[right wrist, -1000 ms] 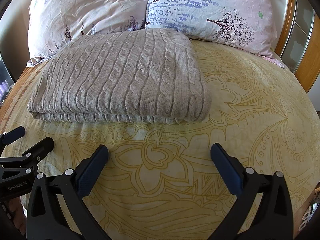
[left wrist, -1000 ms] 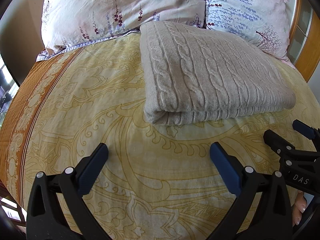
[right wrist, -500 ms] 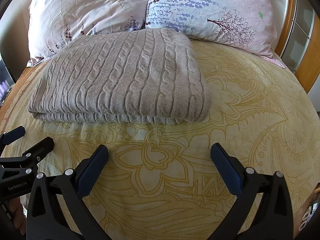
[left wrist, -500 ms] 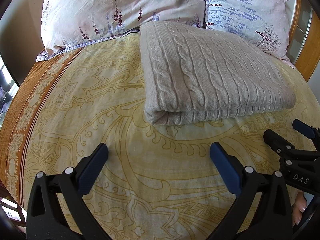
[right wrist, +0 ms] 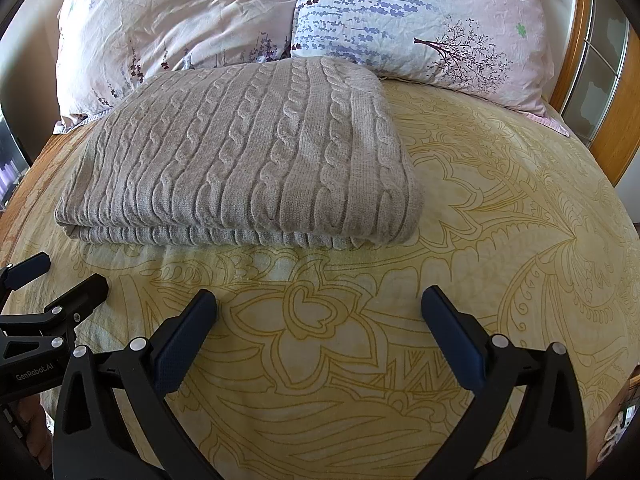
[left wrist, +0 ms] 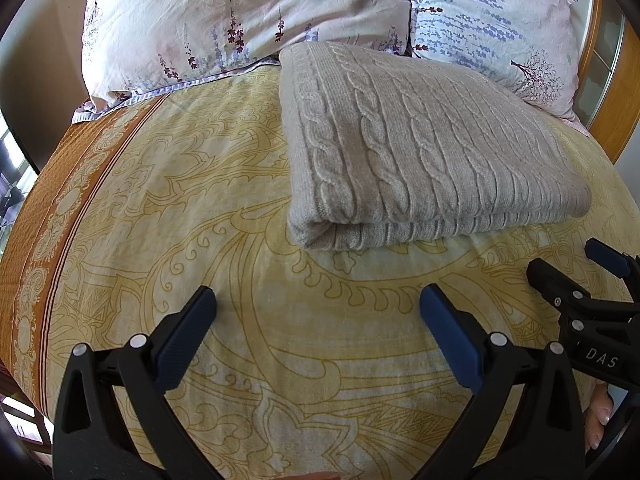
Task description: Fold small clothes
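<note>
A grey cable-knit sweater (left wrist: 420, 148) lies folded into a flat rectangle on the yellow patterned bedspread (left wrist: 200, 200), its far edge against the pillows. It also shows in the right wrist view (right wrist: 248, 160). My left gripper (left wrist: 318, 308) is open and empty, above the bedspread a little in front of the sweater's near left corner. My right gripper (right wrist: 319, 308) is open and empty, in front of the sweater's near right part. Each gripper shows at the edge of the other's view, the right one (left wrist: 576, 268) and the left one (right wrist: 56, 280).
Two floral pillows (right wrist: 180, 28) (right wrist: 420, 20) lie at the head of the bed behind the sweater. A wooden headboard frame (right wrist: 616, 132) stands at the right. An orange border band (left wrist: 52, 220) runs along the bedspread's left side.
</note>
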